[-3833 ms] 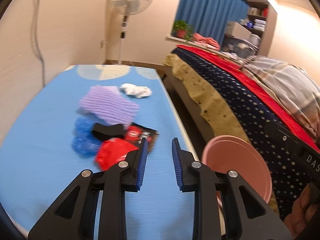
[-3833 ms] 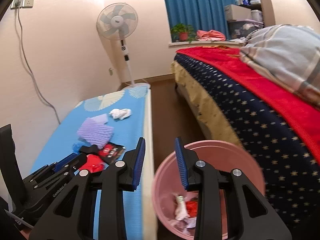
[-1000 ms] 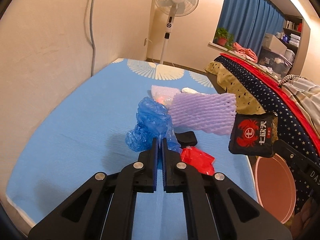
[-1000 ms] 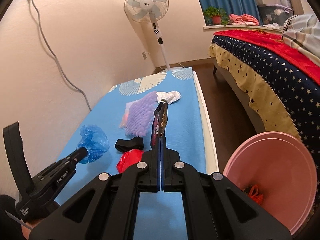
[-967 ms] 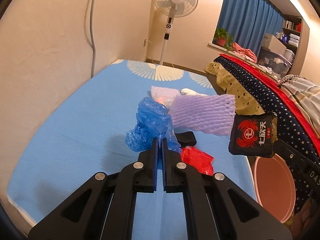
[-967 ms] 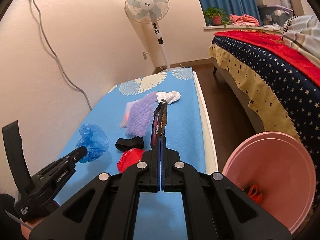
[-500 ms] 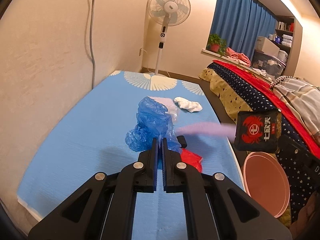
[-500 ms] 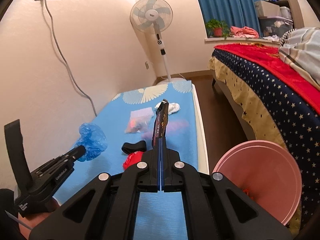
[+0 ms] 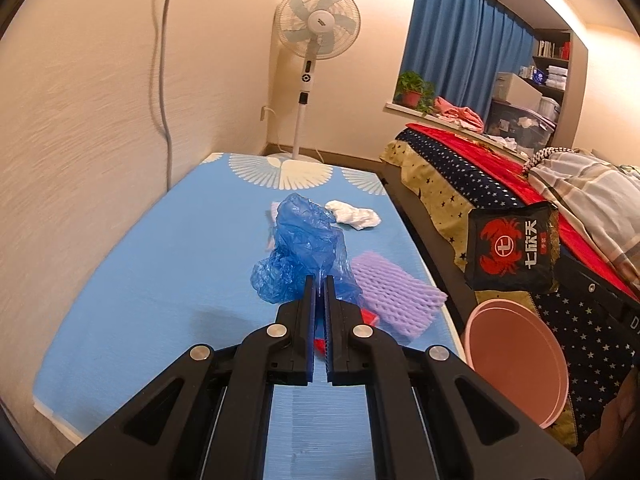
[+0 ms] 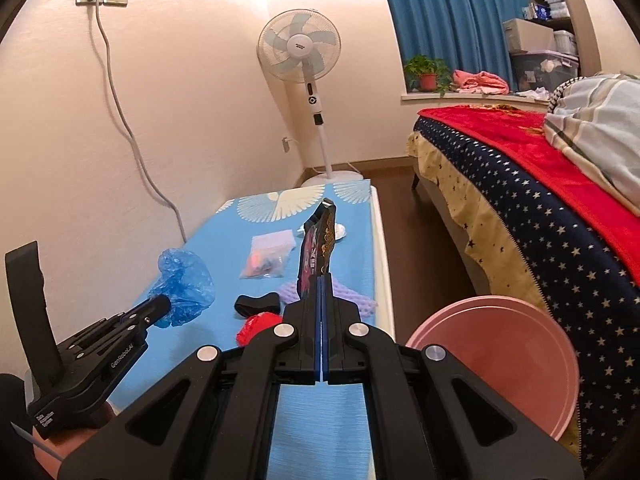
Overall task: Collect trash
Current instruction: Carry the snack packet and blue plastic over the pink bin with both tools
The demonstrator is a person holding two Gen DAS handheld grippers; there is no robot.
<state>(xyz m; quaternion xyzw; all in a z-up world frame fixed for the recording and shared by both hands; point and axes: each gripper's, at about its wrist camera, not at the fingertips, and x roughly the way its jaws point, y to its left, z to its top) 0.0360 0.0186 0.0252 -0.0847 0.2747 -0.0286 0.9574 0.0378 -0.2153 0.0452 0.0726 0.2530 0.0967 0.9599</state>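
there's a white standing fan [image 9: 319,36] in the corner, blue curtains [image 9: 460,48], a potted plant [image 10: 427,72] on the sill and a star-print bed [image 10: 532,216]

Each fisheye camera sits just behind its own fingers, looking forward and slightly down along them. The left wrist view faces up the blue mattress [image 9: 160,280] toward the standing fan [image 9: 318,24]. The right wrist view, from beside it, faces the same way. Both share mattress, fan, and pink bin [image 10: 496,356].
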